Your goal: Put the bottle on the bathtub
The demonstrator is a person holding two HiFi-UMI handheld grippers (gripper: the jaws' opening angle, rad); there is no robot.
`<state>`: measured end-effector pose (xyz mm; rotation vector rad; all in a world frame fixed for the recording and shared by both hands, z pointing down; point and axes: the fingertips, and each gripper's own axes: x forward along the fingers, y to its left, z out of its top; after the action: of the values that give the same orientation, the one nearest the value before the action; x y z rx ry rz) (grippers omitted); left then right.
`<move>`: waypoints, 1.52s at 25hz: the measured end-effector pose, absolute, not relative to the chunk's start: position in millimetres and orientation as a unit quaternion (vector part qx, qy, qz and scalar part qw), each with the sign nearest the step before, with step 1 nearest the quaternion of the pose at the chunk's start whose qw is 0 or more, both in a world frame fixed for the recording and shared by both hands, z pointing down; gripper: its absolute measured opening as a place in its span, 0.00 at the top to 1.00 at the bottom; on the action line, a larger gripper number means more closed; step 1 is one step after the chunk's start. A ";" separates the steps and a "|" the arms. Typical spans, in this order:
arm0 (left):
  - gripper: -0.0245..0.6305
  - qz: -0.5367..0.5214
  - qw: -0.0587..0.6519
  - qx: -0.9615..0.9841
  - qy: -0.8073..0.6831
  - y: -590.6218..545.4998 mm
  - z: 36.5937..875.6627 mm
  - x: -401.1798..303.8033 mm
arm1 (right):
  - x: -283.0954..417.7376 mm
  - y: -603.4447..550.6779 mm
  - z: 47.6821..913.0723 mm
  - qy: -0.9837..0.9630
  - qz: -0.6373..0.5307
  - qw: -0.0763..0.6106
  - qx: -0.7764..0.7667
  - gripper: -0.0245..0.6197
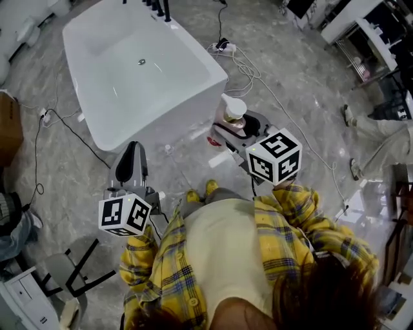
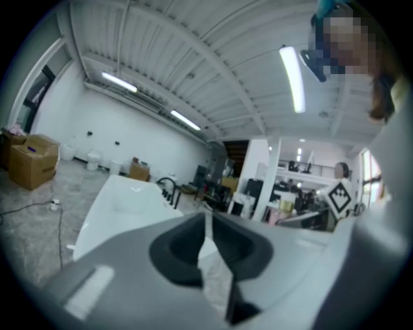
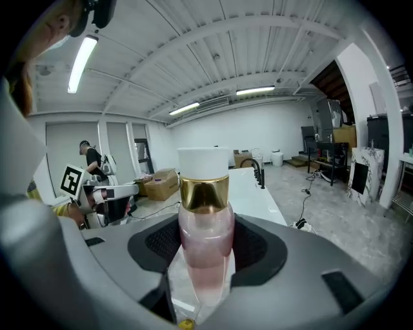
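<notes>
A pink bottle [image 3: 205,238] with a gold collar and a white cap stands upright between the jaws of my right gripper [image 3: 205,274], which is shut on it. In the head view the bottle [image 1: 234,109] hangs just off the near right corner of the white bathtub [image 1: 142,71], above the floor. My left gripper [image 1: 132,161] is lower left, in front of the tub's near wall. Its jaws meet with nothing between them [image 2: 206,242]. The tub [image 2: 122,200] lies ahead of it, empty, with a drain in the floor.
A black faucet [image 1: 158,8] stands on the tub's far rim. Cables and a power strip [image 1: 222,45] lie on the grey floor to the right. A cardboard box [image 1: 8,129] sits at far left, a chair [image 1: 71,271] at lower left, shelving [image 1: 368,32] at upper right.
</notes>
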<state>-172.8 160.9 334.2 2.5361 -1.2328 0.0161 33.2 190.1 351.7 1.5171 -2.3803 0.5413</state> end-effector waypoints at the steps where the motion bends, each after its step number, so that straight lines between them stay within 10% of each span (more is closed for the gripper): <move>1: 0.91 0.004 0.161 0.890 -0.427 158.7 334.3 -165.3 | 35.7 190.1 353.4 -0.822 0.185 0.137 0.522 0.61; 38: 0.91 0.022 0.180 0.911 -0.371 -10.1 368.5 -150.9 | 12.9 27.1 374.2 -0.806 0.192 0.160 0.537 0.61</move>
<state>-150.9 -10.1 368.5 2.5737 -1.0471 0.0609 12.9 27.1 374.2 1.5348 -2.3029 0.5475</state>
